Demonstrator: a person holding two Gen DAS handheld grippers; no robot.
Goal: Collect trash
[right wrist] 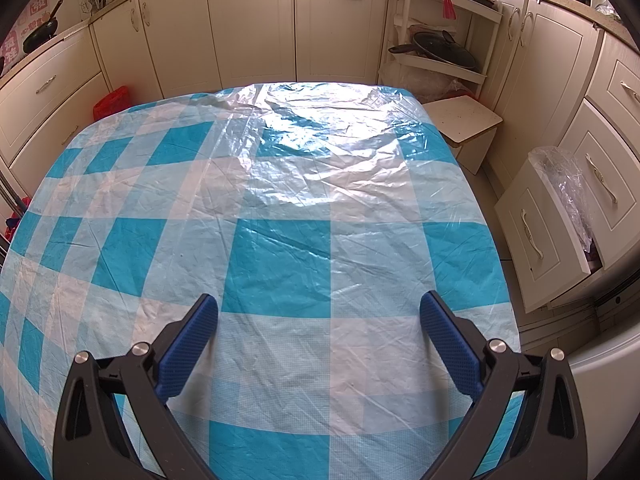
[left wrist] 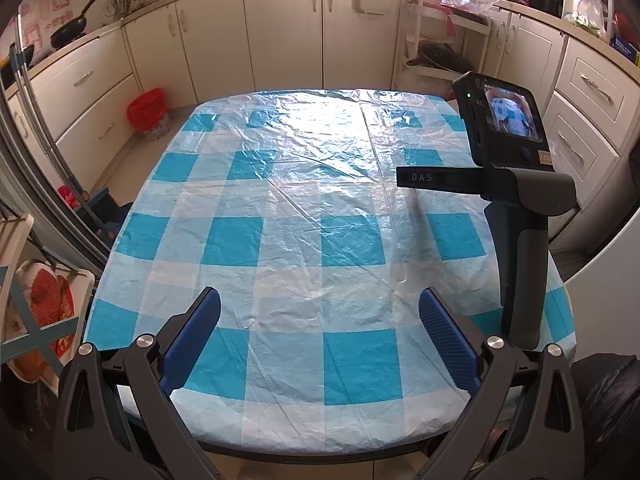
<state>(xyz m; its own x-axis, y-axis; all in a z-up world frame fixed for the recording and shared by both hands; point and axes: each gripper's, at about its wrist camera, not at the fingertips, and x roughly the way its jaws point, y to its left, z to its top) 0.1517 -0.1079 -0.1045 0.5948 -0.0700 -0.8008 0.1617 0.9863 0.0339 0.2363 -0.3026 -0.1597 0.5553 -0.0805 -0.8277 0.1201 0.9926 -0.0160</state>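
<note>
Both grippers hang over the near edge of a table (left wrist: 132, 240) spread with a blue-and-white checked plastic sheet (left wrist: 304, 208), and both stand with jaws wide apart and nothing between them. The left gripper (left wrist: 320, 328) looks straight along the table. Ahead of it and to its right the right gripper (left wrist: 516, 184) shows from behind, its handle upright and its small screen facing back. That gripper is held higher and further forward, probably so that its camera takes in the whole sheet. In its own view the right gripper (right wrist: 320, 332) hovers over the sheet without touching it.

No loose trash shows on the table in either view: the sheet is bare, only crumpled and glossy. So the thing to collect is likely the sheet itself, a thin disposable cover lying directly below and ahead of both grippers, though the pictures cannot settle that.

The open jaws fit a start: each is ready to pinch a fold. The film looks slippery and light, so a pinch on a raised wrinkle would hold better than one on a flat patch.

A red-lined bin (left wrist: 149, 114) stands on the floor far ahead and to the left of the left gripper, a likely place for trash. A black bag (left wrist: 608, 408) sits just to its right, beside the table edge.
</note>
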